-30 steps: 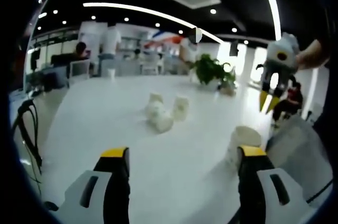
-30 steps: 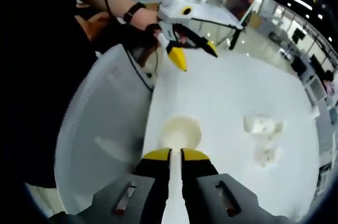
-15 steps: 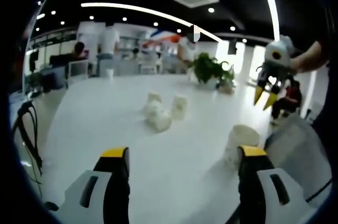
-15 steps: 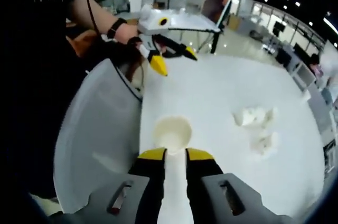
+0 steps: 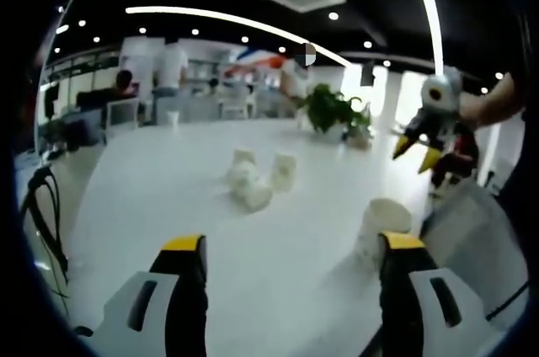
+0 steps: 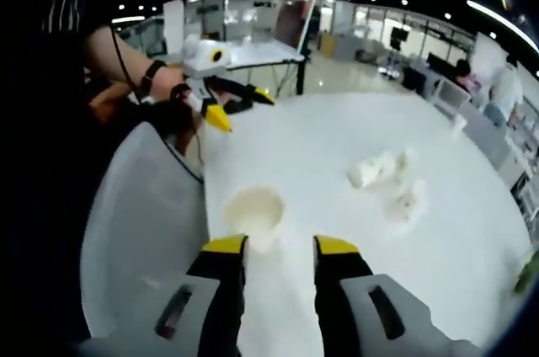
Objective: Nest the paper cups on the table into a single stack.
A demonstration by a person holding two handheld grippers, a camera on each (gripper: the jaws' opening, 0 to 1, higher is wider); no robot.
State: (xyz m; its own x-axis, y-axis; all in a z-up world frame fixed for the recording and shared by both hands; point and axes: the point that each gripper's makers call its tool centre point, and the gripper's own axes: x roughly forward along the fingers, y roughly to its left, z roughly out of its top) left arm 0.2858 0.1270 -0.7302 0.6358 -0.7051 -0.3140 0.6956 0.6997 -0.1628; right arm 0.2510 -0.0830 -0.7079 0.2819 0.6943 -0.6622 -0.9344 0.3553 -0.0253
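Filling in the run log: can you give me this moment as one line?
left gripper: open, empty | right gripper: open above near cup | far cups: clustered, unstacked | table: white

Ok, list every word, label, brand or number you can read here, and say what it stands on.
None can be read.
White paper cups: plain, no print visible.
White table: bare of writing.
Yellow-tipped left tool and right tool: no legible marking.
Background room: any signs are too blurred to read.
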